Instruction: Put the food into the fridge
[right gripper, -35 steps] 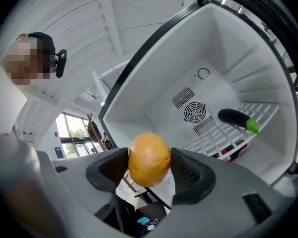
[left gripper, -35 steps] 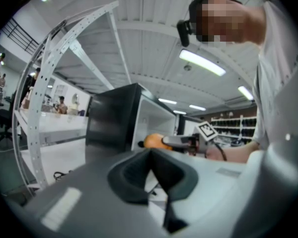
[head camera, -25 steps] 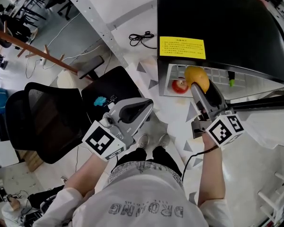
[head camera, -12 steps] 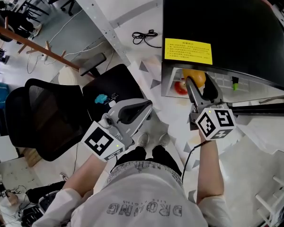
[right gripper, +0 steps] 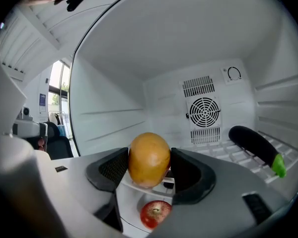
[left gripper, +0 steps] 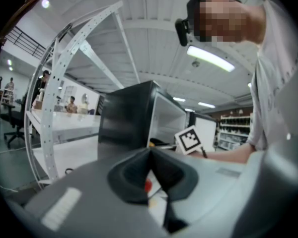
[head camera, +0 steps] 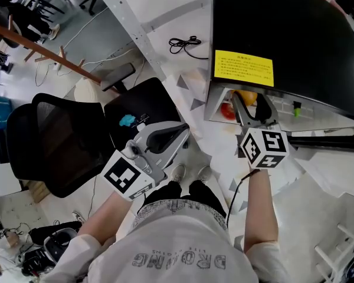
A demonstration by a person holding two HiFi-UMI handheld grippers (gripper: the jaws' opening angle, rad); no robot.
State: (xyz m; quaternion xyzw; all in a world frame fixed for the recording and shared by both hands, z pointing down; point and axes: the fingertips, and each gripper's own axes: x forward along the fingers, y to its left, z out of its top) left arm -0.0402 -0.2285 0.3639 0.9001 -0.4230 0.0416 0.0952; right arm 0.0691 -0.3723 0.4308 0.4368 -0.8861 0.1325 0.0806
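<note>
My right gripper [right gripper: 149, 168] is shut on a yellow-orange mango [right gripper: 148, 158] and reaches into the open black fridge [head camera: 295, 28]. In the head view that gripper [head camera: 248, 102] is at the fridge mouth, with the mango [head camera: 246, 96] partly under the top edge. A red apple [right gripper: 155, 214] lies on the fridge floor below the mango. A dark eggplant [right gripper: 256, 147] with a green stem rests on the wire shelf [right gripper: 233, 155] at the right. My left gripper [head camera: 177, 135] hangs shut and empty over the floor, left of the fridge.
A black mesh office chair [head camera: 53, 146] stands at the left. A white perforated rack post [head camera: 127, 25] runs diagonally behind it, and a black cable [head camera: 186, 43] lies on the floor. The fridge door [head camera: 330, 141] is swung open to the right.
My right gripper has carried the mango forward, from in front of the fridge to inside its opening. The left gripper has stayed where it was.
</note>
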